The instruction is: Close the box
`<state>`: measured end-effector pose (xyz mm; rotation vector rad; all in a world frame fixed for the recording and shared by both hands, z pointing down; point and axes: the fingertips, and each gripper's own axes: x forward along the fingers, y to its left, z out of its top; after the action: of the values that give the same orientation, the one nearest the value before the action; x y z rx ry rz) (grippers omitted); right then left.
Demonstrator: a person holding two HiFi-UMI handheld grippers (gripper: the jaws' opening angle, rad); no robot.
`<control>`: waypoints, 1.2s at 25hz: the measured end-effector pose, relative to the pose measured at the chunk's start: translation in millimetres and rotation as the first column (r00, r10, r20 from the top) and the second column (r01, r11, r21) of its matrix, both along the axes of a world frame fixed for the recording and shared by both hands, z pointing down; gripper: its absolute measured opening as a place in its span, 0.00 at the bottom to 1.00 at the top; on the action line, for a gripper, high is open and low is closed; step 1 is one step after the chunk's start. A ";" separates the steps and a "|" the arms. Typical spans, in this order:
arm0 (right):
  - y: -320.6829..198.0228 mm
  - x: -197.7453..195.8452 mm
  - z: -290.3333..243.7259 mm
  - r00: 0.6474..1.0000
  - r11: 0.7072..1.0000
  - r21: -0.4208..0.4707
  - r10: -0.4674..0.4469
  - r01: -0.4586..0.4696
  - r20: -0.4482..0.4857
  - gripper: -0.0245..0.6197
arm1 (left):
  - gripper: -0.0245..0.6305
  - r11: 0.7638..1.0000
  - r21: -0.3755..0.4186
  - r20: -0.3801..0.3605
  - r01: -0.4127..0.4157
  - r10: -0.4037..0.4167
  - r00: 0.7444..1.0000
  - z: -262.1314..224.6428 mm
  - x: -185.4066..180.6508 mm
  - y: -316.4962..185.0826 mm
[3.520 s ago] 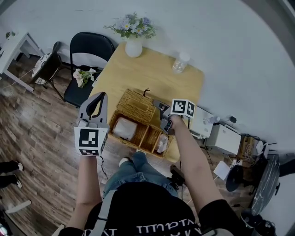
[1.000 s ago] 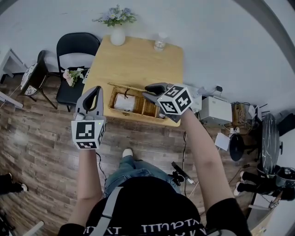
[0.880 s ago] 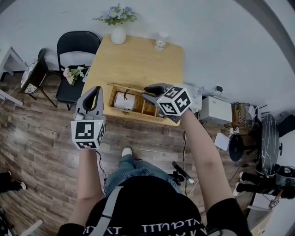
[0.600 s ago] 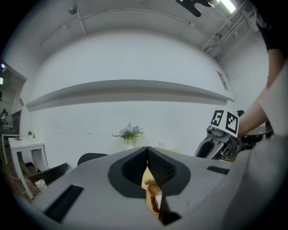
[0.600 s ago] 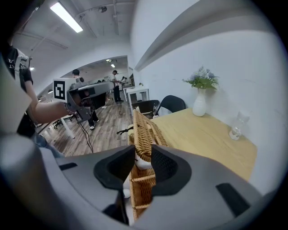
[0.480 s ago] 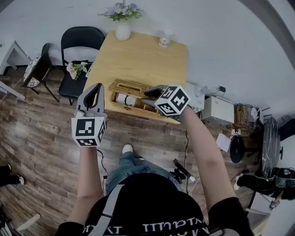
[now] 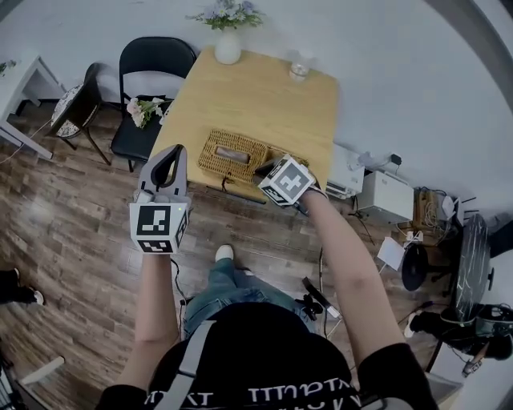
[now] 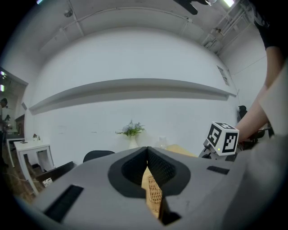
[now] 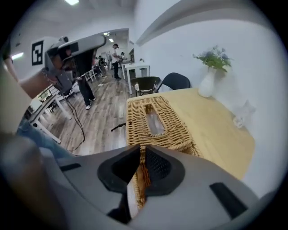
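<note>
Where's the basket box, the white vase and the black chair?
basket box [image 7: 232, 168], head view, on its woven lid.
white vase [image 7: 228, 53], head view, on its round body.
black chair [image 7: 159, 54], head view, on its backrest.

Open-plan office or lab space. Wood-plank floor [image 7: 56, 200], plain white walls, ceiling strip lights [image 8: 227, 3]. White work tables [image 9: 135, 68] and standing people [image 9: 116, 53] upper left in the right gripper view. White equipment boxes [image 7: 390, 198] by the wall, right of the head view.

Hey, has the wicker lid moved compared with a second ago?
Yes. The lid has swung down toward the near edge of the table; it stood upright then and now lies flat, closed.
</note>
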<state>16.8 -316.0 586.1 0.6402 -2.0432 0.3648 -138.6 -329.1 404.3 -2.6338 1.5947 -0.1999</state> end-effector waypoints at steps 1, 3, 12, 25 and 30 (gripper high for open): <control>-0.8 0.1 -0.8 1.000 1.000 -0.013 0.020 -0.020 0.017 0.11 | 0.05 1.000 -0.004 0.000 0.005 -0.005 1.000 1.7 -1.6 1.5; -1.5 -0.8 -0.5 0.999 0.999 -0.022 0.036 -0.035 0.035 0.11 | 0.05 1.000 -0.010 0.000 0.013 -0.013 1.000 4.0 -3.5 3.7; 14.5 3.7 -20.2 0.997 0.996 0.047 0.070 -0.072 0.040 0.09 | 0.05 1.000 0.000 0.018 0.016 -0.016 1.000 -5.3 5.5 29.1; 79.4 32.0 -135.4 0.945 0.924 0.292 0.161 -0.246 0.285 0.06 | 0.05 0.998 0.055 0.023 0.029 -0.030 0.999 -32.0 26.5 99.1; 107.2 46.6 -176.1 0.913 0.850 0.399 0.204 -0.344 0.352 0.06 | 0.05 0.997 0.083 0.026 0.000 -0.002 1.000 -40.6 37.3 115.4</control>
<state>63.4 -208.8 409.9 1.2452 -2.3522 0.1470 -101.3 -213.7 363.7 -2.5575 1.5607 -0.1639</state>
